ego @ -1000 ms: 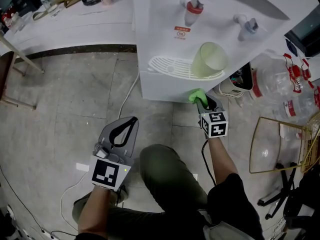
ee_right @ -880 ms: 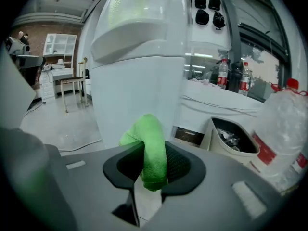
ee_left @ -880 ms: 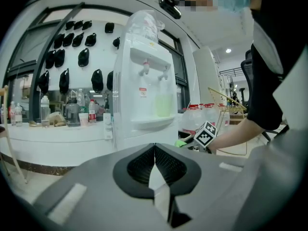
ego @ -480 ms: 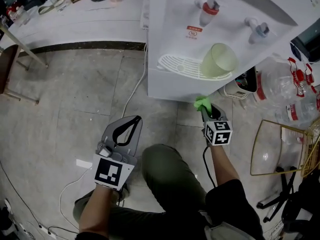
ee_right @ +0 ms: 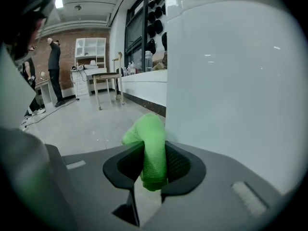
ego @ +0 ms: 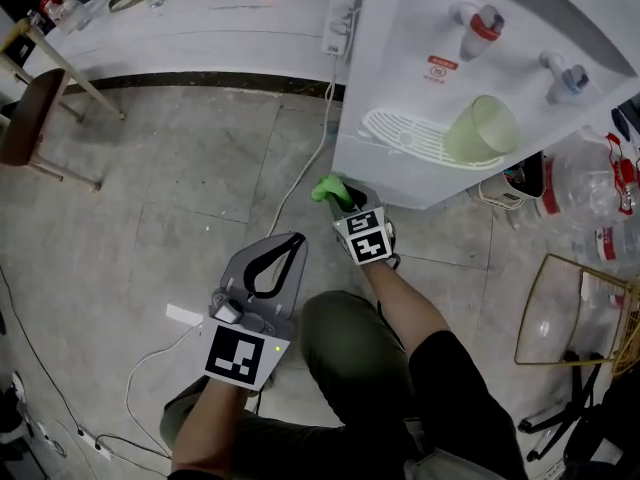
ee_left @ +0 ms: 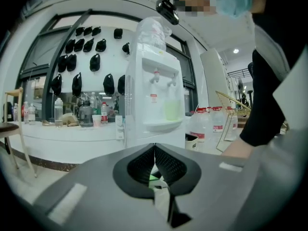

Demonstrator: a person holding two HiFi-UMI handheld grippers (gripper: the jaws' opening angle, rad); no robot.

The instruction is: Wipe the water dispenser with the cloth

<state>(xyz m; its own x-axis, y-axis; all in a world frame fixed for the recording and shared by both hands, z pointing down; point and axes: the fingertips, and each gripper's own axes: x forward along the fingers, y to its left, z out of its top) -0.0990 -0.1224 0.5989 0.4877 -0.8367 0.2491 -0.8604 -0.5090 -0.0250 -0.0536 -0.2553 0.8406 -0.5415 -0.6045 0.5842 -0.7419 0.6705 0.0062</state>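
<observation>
The white water dispenser (ego: pixel 400 68) stands on the floor with a pale green cup (ego: pixel 480 133) on its drip tray. Behind it to the left runs the long white counter (ego: pixel 200 38), and a white cord (ego: pixel 320 138) trails down past the dispenser's left side. Water bottles (ego: pixel 580 183) crowd its right side. At its lower left corner the right tongs (ego: pixel 343 200) clamp the green cloth (ego: pixel 328 188) just beside the side wall. In front of the dispenser, nearer the person, the left tongs (ego: pixel 296 240) are pressed together with nothing between them.

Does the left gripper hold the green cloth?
No, the green cloth sits clamped in the right gripper; the left gripper is shut, empty.
</observation>
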